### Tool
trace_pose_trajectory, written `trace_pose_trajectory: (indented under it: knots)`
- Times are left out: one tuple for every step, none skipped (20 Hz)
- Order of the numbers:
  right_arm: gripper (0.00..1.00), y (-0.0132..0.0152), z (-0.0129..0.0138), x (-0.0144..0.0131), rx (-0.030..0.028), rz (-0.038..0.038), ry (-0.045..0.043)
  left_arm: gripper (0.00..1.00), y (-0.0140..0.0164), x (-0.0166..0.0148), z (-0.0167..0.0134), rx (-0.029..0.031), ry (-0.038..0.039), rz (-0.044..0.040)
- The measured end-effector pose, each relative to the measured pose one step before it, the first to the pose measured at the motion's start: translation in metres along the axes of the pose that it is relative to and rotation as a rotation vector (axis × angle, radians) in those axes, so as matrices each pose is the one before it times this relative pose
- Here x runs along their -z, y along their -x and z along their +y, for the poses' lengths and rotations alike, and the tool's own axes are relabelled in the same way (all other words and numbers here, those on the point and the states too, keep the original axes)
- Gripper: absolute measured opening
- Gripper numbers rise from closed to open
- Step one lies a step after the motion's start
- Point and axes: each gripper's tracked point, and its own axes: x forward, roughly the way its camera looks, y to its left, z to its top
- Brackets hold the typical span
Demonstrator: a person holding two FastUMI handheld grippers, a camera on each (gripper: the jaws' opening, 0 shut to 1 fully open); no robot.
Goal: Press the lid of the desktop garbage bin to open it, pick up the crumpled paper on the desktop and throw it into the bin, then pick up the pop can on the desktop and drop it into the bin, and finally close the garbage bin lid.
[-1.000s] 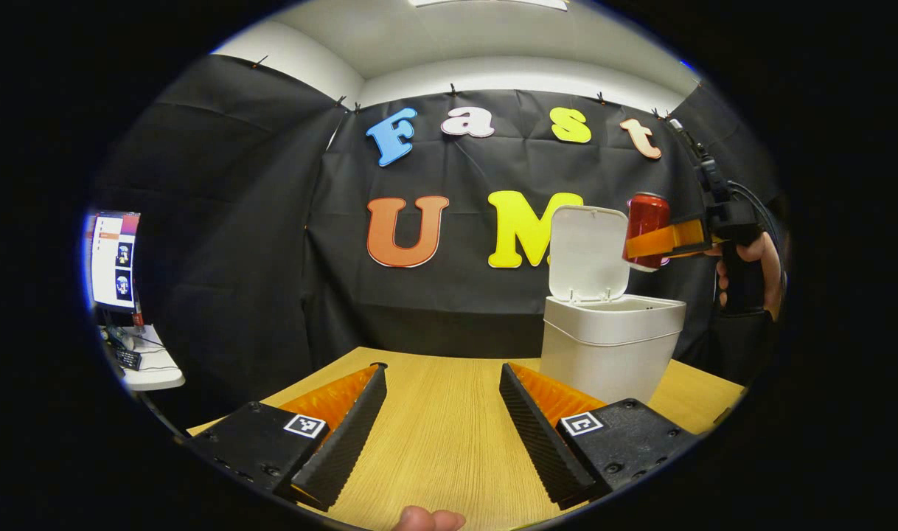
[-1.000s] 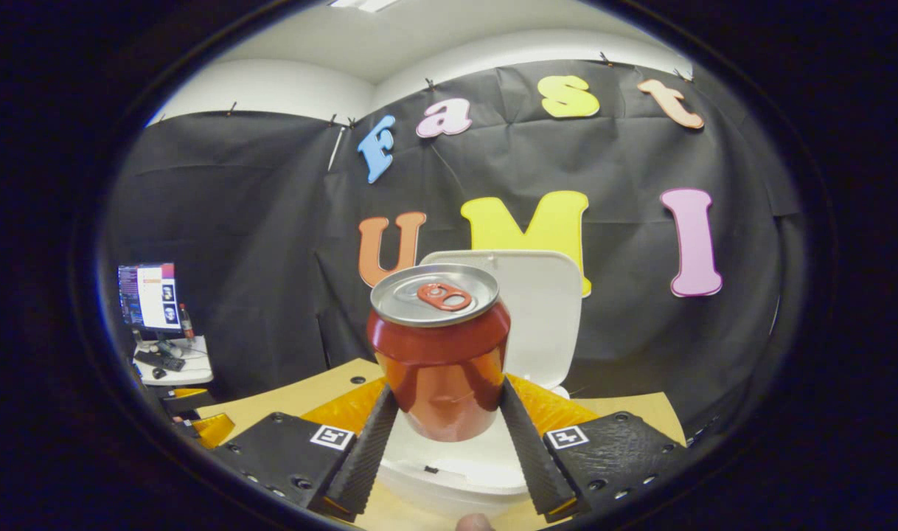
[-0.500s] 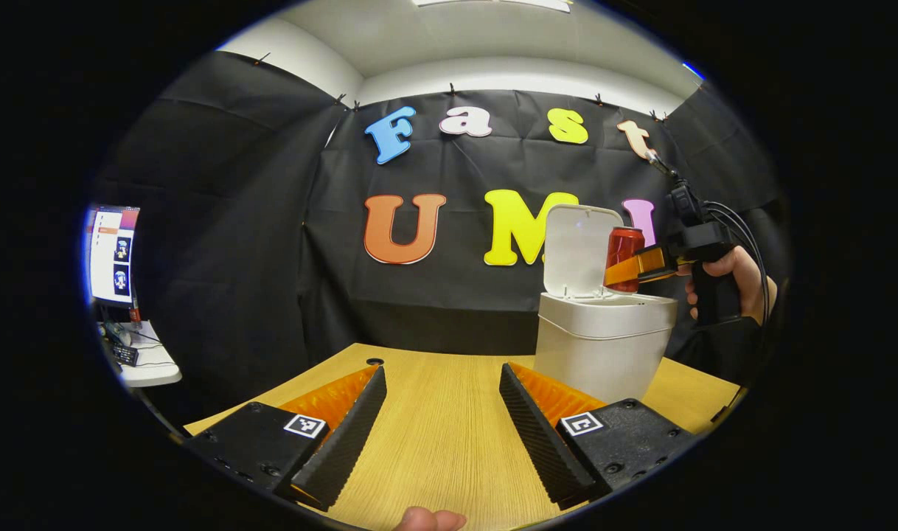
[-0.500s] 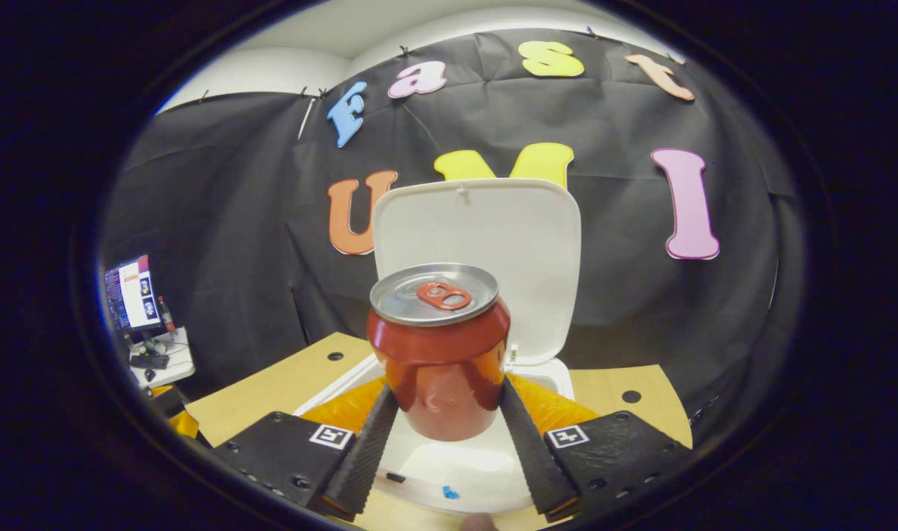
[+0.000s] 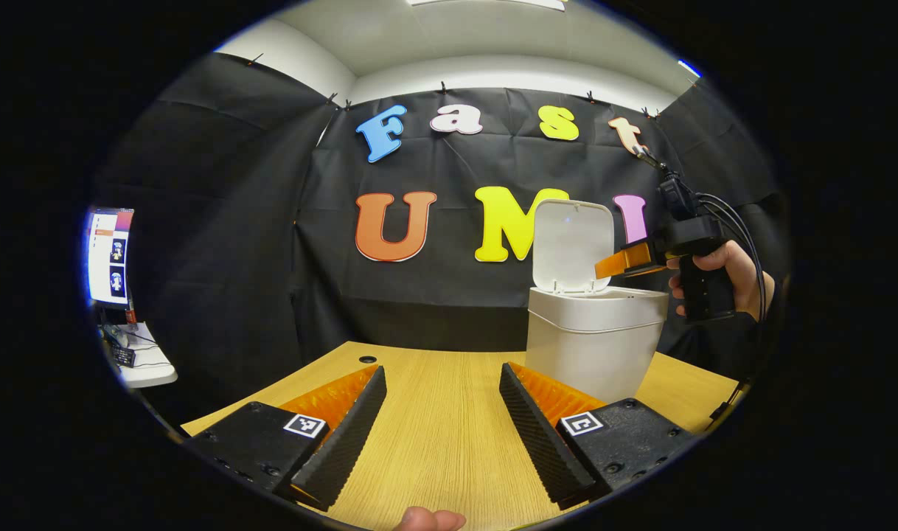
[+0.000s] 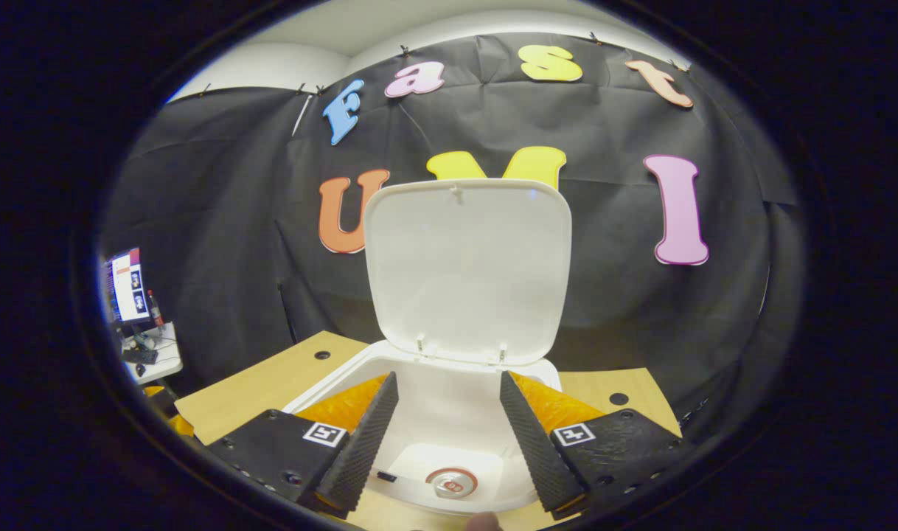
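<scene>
The right tongs [image 6: 449,435] hang spread and empty directly over the mouth of the garbage bin [image 6: 419,369], with the pop can [image 6: 452,482] lying at the bottom inside, its silvery top end facing up. The lid [image 6: 467,269] stands upright on its rear hinge just beyond these tongs, so closing it looks like their job: reach forward and up over its top edge, then push it down toward the tongs. The left tongs [image 5: 443,428] are likewise spread and empty, low over the bench [image 5: 441,435], with the bin ahead to their right. The bin is smooth white plastic, boxy with rounded corners; the bench is pale wood grain. I cannot see the crumpled paper inside.
</scene>
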Motion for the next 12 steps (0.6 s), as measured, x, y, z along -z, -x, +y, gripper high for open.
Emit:
trace_pose_trajectory:
  knots:
    - [0.89,0.00510,0.00088,-0.00319,-0.00328,-0.01418,-0.01501,0.99,-0.00054,0.00248,-0.00344,0.00328,-0.00048,-0.00133]
    - [0.89,0.00572,0.00002,-0.00465,0.00061,-0.01715,-0.01033,0.99,0.00011,0.00204,-0.00337,0.00436,0.00096,0.00034]
    - [0.93,0.00687,-0.00249,-0.00290,0.01135,-0.01911,0.00174,0.99,-0.00038,0.00250,-0.00235,0.00257,0.00174,0.00290]
    - [0.94,0.00654,-0.00250,-0.00608,0.01406,-0.01982,0.01134,0.99,0.00010,0.00219,-0.00311,0.00361,0.00298,0.00161]
    - [0.95,0.00446,-0.00226,-0.00774,0.01035,-0.02344,0.01548,0.99,-0.00086,0.00175,-0.00332,0.00611,0.00153,-0.00072]
    - [0.95,0.00381,-0.00235,-0.00850,0.00948,-0.01967,0.01192,0.99,-0.00029,0.00188,-0.00387,0.00532,0.00188,-0.00201]
    - [0.94,0.00387,-0.00273,-0.00607,0.00845,-0.01224,-0.00274,0.99,-0.00074,0.00054,-0.00338,0.00401,0.00167,-0.00612]
    - [0.95,0.00418,-0.00148,-0.00682,0.00352,-0.00796,-0.00771,0.99,-0.00153,0.00223,-0.00342,0.00616,0.00558,0.00083]
    - [0.95,0.00420,-0.00053,-0.00672,0.00381,-0.00896,-0.00357,1.00,-0.00135,0.00320,-0.00438,0.00907,0.00791,0.00134]
    - [0.94,0.00326,-0.00119,-0.00882,0.00689,-0.00961,0.00370,1.00,-0.00093,0.00274,-0.00394,0.01173,0.00780,0.00240]
    - [0.94,0.00275,-0.00089,-0.00881,0.00528,-0.01270,0.00510,0.99,-0.00124,0.00251,-0.00208,0.00956,0.00510,0.00323]
    - [0.94,0.00137,0.00013,-0.00997,0.00111,-0.01491,0.00461,0.99,-0.00201,0.00133,0.00067,0.00272,0.00212,-0.00164]
